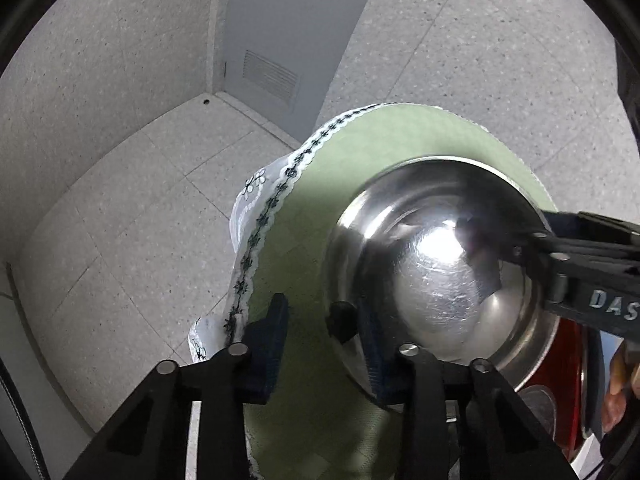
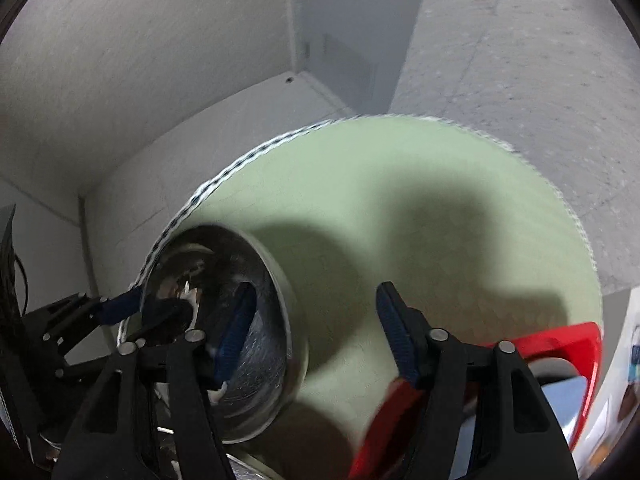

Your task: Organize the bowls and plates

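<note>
A steel bowl (image 1: 436, 264) sits on the green round table (image 1: 400, 136); it also shows in the right wrist view (image 2: 240, 320). My left gripper (image 1: 324, 344) is open, its right finger by the bowl's near rim and its left finger over the cloth. My right gripper (image 2: 316, 336) is open, its left finger inside the bowl and its right finger out over the table. In the left wrist view the right gripper (image 1: 532, 240) reaches in from the right over the bowl's rim. The left gripper (image 2: 132, 304) shows at the bowl's left edge in the right wrist view.
A red dish (image 2: 560, 344) lies at the table's near right, also seen under the bowl's right side in the left wrist view (image 1: 568, 360). The white lace cloth edge (image 1: 256, 216) hangs off the table's left. Tiled floor (image 1: 120, 240) and a grey door (image 1: 288, 40) lie beyond.
</note>
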`<state>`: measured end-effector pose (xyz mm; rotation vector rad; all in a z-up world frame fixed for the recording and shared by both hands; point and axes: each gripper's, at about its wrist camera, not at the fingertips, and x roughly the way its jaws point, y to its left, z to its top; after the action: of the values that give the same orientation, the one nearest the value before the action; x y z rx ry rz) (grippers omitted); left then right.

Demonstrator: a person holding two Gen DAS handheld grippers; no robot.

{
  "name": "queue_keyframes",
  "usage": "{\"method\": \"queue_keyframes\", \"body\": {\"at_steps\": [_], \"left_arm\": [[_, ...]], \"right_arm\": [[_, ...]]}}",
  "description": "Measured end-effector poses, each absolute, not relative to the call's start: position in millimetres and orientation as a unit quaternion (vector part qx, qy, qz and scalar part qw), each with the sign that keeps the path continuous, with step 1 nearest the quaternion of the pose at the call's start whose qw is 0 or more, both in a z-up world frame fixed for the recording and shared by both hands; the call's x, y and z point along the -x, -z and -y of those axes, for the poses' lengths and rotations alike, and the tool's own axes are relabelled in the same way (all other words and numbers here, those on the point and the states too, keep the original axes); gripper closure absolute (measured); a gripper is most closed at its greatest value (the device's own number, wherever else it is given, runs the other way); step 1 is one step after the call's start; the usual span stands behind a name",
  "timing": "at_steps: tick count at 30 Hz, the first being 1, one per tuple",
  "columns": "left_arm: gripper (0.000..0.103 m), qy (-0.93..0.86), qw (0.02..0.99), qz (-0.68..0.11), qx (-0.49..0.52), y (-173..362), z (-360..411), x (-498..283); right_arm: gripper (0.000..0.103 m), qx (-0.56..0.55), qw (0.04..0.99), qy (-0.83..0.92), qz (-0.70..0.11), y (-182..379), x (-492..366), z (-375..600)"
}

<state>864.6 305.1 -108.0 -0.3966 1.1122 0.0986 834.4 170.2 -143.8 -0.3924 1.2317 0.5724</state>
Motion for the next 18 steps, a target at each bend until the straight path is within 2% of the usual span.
{"method": "queue_keyframes", "body": {"at_steps": [2, 3, 10, 18], "left_arm": [[0.082, -0.039, 0.831, -0.521, 0.189, 106, -305, -864], [0.09, -0.031, 0.832, -0.52, 0.192, 106, -305, -865], [0.093, -0.028, 0.835, -0.511, 0.203, 94, -308, -864], [0.093, -0.015, 0.869, -0.456, 0.19, 29, -316, -845]], "right_arm": [[0.074, 0.171, 0.752, -0.273, -0.575, 147, -833, -172], [0.086, 0.162, 0.751, -0.278, -0.577, 147, -832, -172], [0.088, 0.127, 0.772, -0.277, -0.558, 124, -827, -163], [0.088, 0.076, 0.801, -0.289, -0.519, 69, -806, -148]]}}
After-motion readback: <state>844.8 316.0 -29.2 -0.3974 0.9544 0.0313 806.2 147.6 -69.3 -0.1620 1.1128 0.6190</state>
